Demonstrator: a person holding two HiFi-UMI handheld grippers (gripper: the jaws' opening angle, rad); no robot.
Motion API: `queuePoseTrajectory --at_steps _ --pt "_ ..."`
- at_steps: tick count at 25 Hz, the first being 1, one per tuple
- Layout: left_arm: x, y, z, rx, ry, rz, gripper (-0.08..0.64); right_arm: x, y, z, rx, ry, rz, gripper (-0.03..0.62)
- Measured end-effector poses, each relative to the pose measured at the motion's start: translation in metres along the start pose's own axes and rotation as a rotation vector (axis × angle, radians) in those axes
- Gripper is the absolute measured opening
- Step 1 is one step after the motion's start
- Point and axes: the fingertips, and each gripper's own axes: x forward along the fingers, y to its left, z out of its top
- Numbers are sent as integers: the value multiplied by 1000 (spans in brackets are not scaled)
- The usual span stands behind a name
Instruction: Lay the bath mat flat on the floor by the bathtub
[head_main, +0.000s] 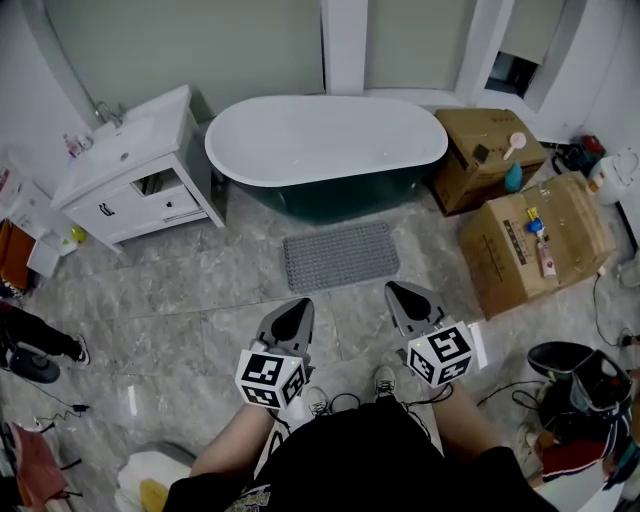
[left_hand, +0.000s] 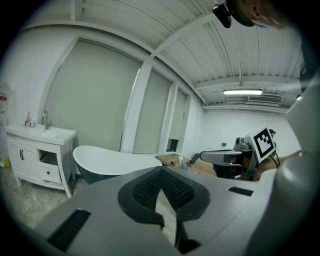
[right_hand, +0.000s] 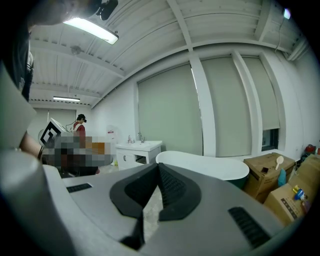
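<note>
Two grippers low in the head view, side by side above the person's lap and shoes (head_main: 384, 380): left gripper (head_main: 296, 305) and right gripper (head_main: 398, 290), each with a marker cube at the back, each with fingers drawn together to a point and nothing between them. Ahead of both, well apart from either, a grey bath mat (head_main: 341, 256) spread flat on the marble floor (head_main: 200, 300), just beside the dark base of the white bathtub (head_main: 326, 140). Left of the tub, a white sink cabinet (head_main: 140, 175); right of it, two cardboard boxes (head_main: 535, 240) with small bottles on top. From the left gripper view, dark ribbed finger pads touching at the tips, only a thin wedge of floor showing lower down, no object held; beyond them the tub and the sink cabinet at left, the right gripper with its marker cube at far right. From the right gripper view, much the same: pads closed tip to tip, empty, a narrow sliver of floor beneath; tub straight ahead, sink cabinet behind it at left, boxes at right, and a second person (right_hand: 79, 125) in red far off at left.
</note>
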Motion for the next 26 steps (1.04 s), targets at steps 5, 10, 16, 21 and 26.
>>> queuePoseTrajectory --at_steps 5,10,16,21,26 --pt "4 -1 -1 6 4 -3 17 1 -4 -5 11 3 -4 15" --pt "6 3 1 6 7 -2 17 5 -6 -5 20 5 -10 15" --pt "8 0 -1 2 8 1 17 4 -8 -5 26 1 -9 15" --pt "10 -4 -3 -1 8 0 17 2 -11 -8 28 4 -9 15" --pt "10 -3 -1 0 10 1 17 3 -11 -6 30 5 -10 15"
